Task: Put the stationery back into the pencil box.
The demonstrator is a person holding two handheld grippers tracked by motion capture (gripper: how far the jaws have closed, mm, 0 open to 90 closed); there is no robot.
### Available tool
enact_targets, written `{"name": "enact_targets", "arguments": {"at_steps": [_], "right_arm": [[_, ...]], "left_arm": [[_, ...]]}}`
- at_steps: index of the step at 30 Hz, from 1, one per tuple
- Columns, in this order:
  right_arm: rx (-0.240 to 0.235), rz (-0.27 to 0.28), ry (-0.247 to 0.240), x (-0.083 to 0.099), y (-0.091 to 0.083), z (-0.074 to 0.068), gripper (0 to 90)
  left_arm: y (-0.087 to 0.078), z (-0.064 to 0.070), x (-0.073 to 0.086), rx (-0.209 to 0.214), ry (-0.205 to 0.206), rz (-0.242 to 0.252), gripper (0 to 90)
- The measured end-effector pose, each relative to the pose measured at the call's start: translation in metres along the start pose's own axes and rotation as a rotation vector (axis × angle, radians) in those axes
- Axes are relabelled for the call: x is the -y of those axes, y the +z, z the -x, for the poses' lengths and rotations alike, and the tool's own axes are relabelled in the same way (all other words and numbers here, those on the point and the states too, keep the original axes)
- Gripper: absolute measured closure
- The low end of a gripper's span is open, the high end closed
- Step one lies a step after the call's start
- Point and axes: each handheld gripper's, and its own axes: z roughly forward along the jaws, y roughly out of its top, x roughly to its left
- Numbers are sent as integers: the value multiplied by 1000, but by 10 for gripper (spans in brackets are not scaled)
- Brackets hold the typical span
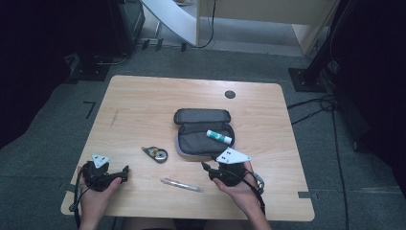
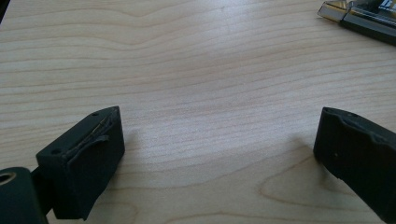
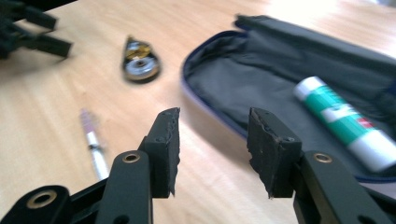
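Observation:
An open grey pencil case (image 1: 191,136) lies in the middle of the table, with a green and white glue stick (image 1: 219,137) inside it. Left of the case sits a small round tape roller (image 1: 156,154). Near the front edge lies a clear pen (image 1: 182,185). My right gripper (image 1: 207,167) is open just in front of the case; its jaws (image 3: 215,116) point at the case's near rim (image 3: 210,107), with the glue stick (image 3: 345,123) to their right. My left gripper (image 1: 125,173) rests at the front left, its jaws (image 2: 219,116) wide open over bare wood.
The wooden table (image 1: 143,105) has a dark round grommet (image 1: 230,94) at its back edge. Cables (image 1: 311,103) and stand bases lie on the grey floor around it. In the left gripper view a dark, gold-edged thing (image 2: 359,16) lies at the top right corner.

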Motion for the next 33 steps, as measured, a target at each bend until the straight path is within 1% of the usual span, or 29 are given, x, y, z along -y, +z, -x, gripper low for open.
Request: {"name": "enact_targets", "arguments": {"at_steps": [2, 3, 4, 5, 7, 8, 9, 10, 11, 13, 14, 15, 18, 20, 21, 22, 24, 25, 27, 30, 31, 33], "right_arm": [[-30, -8, -16, 8, 4, -7, 554], [-30, -8, -16, 8, 4, -7, 554], [-58, -16, -24, 13, 8, -11, 546], [-58, -16, -24, 13, 8, -11, 546], [-74, -27, -36, 18, 12, -16, 540], [-96, -32, -37, 23, 15, -21, 543], [-96, -32, -37, 23, 15, -21, 543], [-115, -44, -45, 28, 19, -25, 546], [-115, -44, -45, 28, 19, -25, 546], [-134, -60, -48, 32, 22, -29, 557], [-159, -75, -54, 35, 25, -32, 578], [-159, -75, -54, 35, 25, -32, 578], [-183, -94, -66, 39, 29, -36, 611], [-199, -105, -86, 41, 32, -38, 636], [-199, -105, -86, 41, 32, -38, 636], [-204, -115, -90, 43, 34, -39, 662], [-199, -124, -92, 43, 35, -40, 675], [-197, -135, -105, 45, 37, -40, 694], [-202, -140, -105, 46, 38, -40, 702], [-201, -147, -113, 49, 36, -39, 728], [-198, -145, -106, 50, 33, -37, 741], [-199, -142, -113, 52, 32, -36, 747]], "left_arm": [[0, 0, 0, 0, 0, 0, 21], [0, 0, 0, 0, 0, 0, 21], [0, 0, 0, 0, 0, 0, 21], [0, 0, 0, 0, 0, 0, 21], [0, 0, 0, 0, 0, 0, 21], [0, 0, 0, 0, 0, 0, 21], [0, 0, 0, 0, 0, 0, 21], [0, 0, 0, 0, 0, 0, 21], [0, 0, 0, 0, 0, 0, 21], [0, 0, 0, 0, 0, 0, 21], [0, 0, 0, 0, 0, 0, 21], [0, 0, 0, 0, 0, 0, 21], [0, 0, 0, 0, 0, 0, 21], [0, 0, 0, 0, 0, 0, 21], [0, 0, 0, 0, 0, 0, 21], [0, 0, 0, 0, 0, 0, 21], [0, 0, 0, 0, 0, 0, 21], [0, 0, 0, 0, 0, 0, 21], [0, 0, 0, 0, 0, 0, 21], [0, 0, 0, 0, 0, 0, 21], [0, 0, 0, 1, -1, 0, 21], [0, 0, 0, 0, -1, 1, 21]]}}
